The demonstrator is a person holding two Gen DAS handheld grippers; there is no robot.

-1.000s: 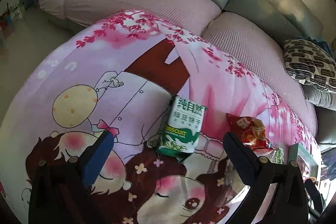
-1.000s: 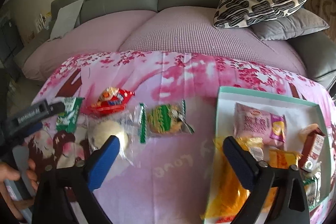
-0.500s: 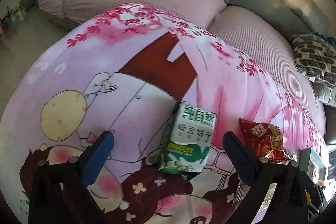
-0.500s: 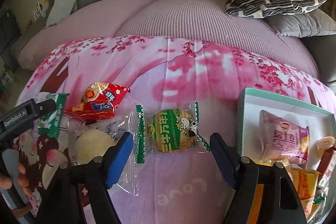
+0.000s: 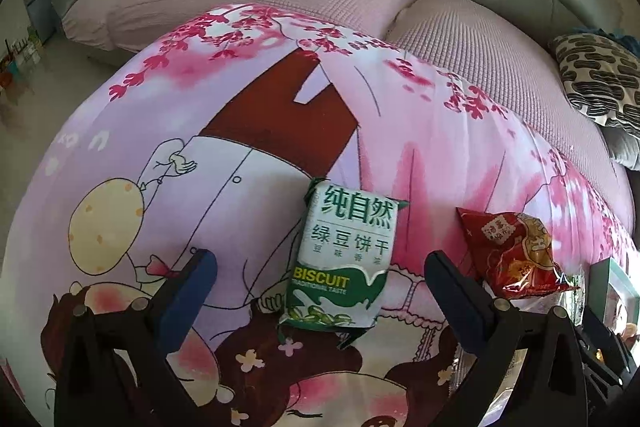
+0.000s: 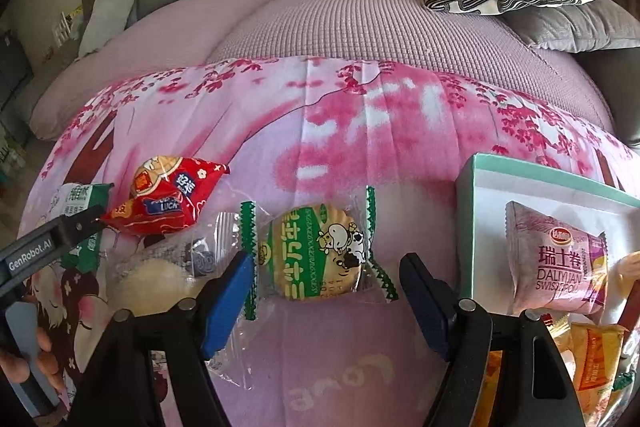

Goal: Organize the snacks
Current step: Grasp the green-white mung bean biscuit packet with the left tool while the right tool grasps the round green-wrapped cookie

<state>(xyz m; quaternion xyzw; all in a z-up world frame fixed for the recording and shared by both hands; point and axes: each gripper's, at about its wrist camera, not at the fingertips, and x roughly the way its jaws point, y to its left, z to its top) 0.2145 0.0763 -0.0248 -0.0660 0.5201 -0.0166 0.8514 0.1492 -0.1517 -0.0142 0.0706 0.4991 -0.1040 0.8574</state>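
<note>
Several snacks already in teal box (image 6: 540, 174) at table's right edge; four lie loose left, both tools gaping empty: left tool (image 5: 320, 285) over biscuit pack (image 5: 344, 259), right tool (image 6: 328, 277) straddling round cookie (image 6: 316, 253).

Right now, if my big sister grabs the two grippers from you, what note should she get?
Left gripper: open, empty, over the green biscuit pack.
Right gripper: open, empty, either side of the round cow cookie.
On the blanket: red snack bag, clear-wrapped bun.
Done: Swiss roll pack and some yellow packs already lie in the teal box.
Left: put those four loose snacks into the box.
</note>
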